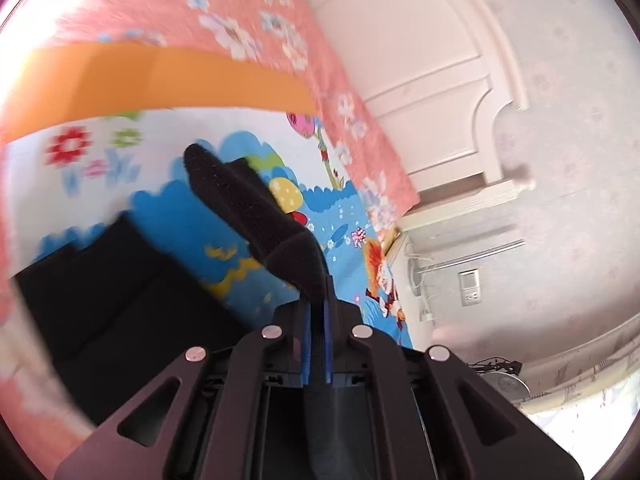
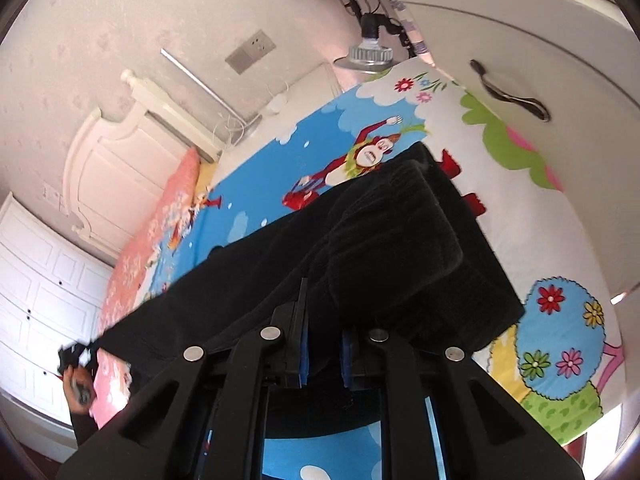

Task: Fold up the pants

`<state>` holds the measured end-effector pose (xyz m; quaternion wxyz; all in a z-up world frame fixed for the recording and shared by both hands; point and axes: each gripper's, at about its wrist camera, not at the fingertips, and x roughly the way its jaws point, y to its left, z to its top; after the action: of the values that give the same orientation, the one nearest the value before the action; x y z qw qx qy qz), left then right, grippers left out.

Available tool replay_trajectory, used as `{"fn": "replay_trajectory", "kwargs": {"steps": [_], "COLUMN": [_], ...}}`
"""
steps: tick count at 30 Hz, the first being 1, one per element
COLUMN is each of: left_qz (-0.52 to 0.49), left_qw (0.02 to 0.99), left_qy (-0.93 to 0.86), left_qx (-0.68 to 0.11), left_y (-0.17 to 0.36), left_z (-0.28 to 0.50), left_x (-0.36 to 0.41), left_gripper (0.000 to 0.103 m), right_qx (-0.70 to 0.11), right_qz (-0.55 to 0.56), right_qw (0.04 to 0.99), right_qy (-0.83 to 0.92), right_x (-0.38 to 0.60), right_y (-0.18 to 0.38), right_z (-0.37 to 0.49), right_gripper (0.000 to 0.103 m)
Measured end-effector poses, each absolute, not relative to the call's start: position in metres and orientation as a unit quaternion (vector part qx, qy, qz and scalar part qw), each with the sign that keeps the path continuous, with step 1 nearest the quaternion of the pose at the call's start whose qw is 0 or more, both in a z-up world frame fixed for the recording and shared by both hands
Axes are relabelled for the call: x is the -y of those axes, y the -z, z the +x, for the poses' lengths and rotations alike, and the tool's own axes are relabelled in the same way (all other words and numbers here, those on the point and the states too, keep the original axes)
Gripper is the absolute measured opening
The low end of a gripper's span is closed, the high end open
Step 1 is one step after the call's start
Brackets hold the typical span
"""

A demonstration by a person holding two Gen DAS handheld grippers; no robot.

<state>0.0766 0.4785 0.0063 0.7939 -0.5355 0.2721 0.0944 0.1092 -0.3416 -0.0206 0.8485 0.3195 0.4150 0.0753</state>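
Observation:
Black pants (image 2: 380, 236) lie on a bed with a colourful cartoon sheet (image 2: 280, 168), partly folded, with a thick fold at the right. My right gripper (image 2: 323, 356) is shut on the black cloth at its near edge, which fills the gap between the blue pads. In the left wrist view my left gripper (image 1: 317, 308) is shut on a raised strip of the black pants (image 1: 256, 204), lifted above the sheet (image 1: 192, 192). More of the pants (image 1: 112, 300) lies dark at the lower left.
An orange and pink floral quilt (image 1: 224, 20) lies along the bed's far side. A white headboard (image 1: 440, 80) and wallpapered wall stand beyond. A white cabinet door with a handle (image 2: 508, 96) is at the right, and a lamp (image 2: 368, 56) is by the wall.

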Motion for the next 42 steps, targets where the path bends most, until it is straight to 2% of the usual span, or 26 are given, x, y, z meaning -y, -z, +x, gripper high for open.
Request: {"fn": "replay_trajectory", "kwargs": {"steps": [2,7,9,11,12,16,17,18,20,23,26,29,30,32,35,40,42], "left_qz": [-0.539,-0.562,-0.574,-0.593,-0.593,-0.601,-0.598,-0.582,-0.526,-0.421,-0.433,-0.47,-0.463,-0.466,-0.509,-0.544,-0.514], "left_qw": [0.791,0.751,0.746,0.741,0.741,0.73,0.73,0.732,0.762,0.826,0.802,0.767,0.776,0.786,0.769,0.74,0.754], "left_qy": [-0.114,-0.126,-0.128,-0.112,-0.105,-0.104,-0.105,-0.118,-0.132,-0.164,-0.196,-0.2,-0.199,-0.196,-0.188,-0.18,-0.189], "left_qx": [-0.265,-0.324,-0.311,-0.295,-0.297,-0.308,-0.312,-0.334,-0.355,-0.337,-0.362,-0.389,-0.38,-0.356,-0.338,-0.352,-0.363], "left_y": [0.01,0.089,0.099,0.1,0.099,0.101,0.101,0.099,0.08,0.026,0.054,0.091,0.086,0.077,0.077,0.1,0.092], "left_z": [0.025,-0.021,-0.033,-0.039,-0.036,-0.015,-0.02,-0.011,-0.002,-0.006,-0.01,-0.015,-0.02,-0.029,-0.036,-0.022,-0.014], "left_x": [-0.472,-0.469,-0.474,-0.482,-0.483,-0.492,-0.492,-0.491,-0.484,-0.458,-0.463,-0.471,-0.468,-0.47,-0.488,-0.516,-0.519], "left_gripper": [0.004,0.006,0.022,0.03,0.03,0.03,0.024,0.005,0.005,0.005,0.005,0.02,0.034,0.055,0.053,0.036,0.005], "right_qx": [-0.434,-0.48,-0.477,-0.477,-0.479,-0.472,-0.469,-0.47,-0.472,-0.475,-0.474,-0.476,-0.476,-0.478,-0.476,-0.475,-0.476], "right_qz": [0.334,0.298,0.296,0.305,0.304,0.296,0.286,0.283,0.279,0.282,0.277,0.27,0.27,0.273,0.27,0.27,0.27], "right_qw": [0.835,0.824,0.826,0.823,0.822,0.829,0.834,0.835,0.835,0.833,0.835,0.837,0.836,0.834,0.836,0.837,0.836], "right_qy": [-0.057,-0.037,-0.042,-0.045,-0.044,-0.043,-0.042,-0.039,-0.036,-0.033,-0.029,-0.03,-0.031,-0.033,-0.031,-0.03,-0.03], "right_x": [0.356,0.353,0.352,0.355,0.355,0.353,0.351,0.35,0.348,0.35,0.348,0.347,0.348,0.348,0.346,0.345,0.346], "right_y": [0.043,0.077,0.075,0.075,0.076,0.077,0.077,0.078,0.078,0.079,0.081,0.079,0.079,0.08,0.078,0.078,0.077], "right_z": [0.107,0.109,0.108,0.108,0.108,0.109,0.108,0.11,0.112,0.113,0.113,0.112,0.112,0.113,0.114,0.113,0.113], "right_gripper": [0.014,0.014,0.014,0.014,0.015,0.015,0.015,0.015,0.014,0.014,0.014,0.014,0.014,0.014,0.014,0.014,0.014]}}
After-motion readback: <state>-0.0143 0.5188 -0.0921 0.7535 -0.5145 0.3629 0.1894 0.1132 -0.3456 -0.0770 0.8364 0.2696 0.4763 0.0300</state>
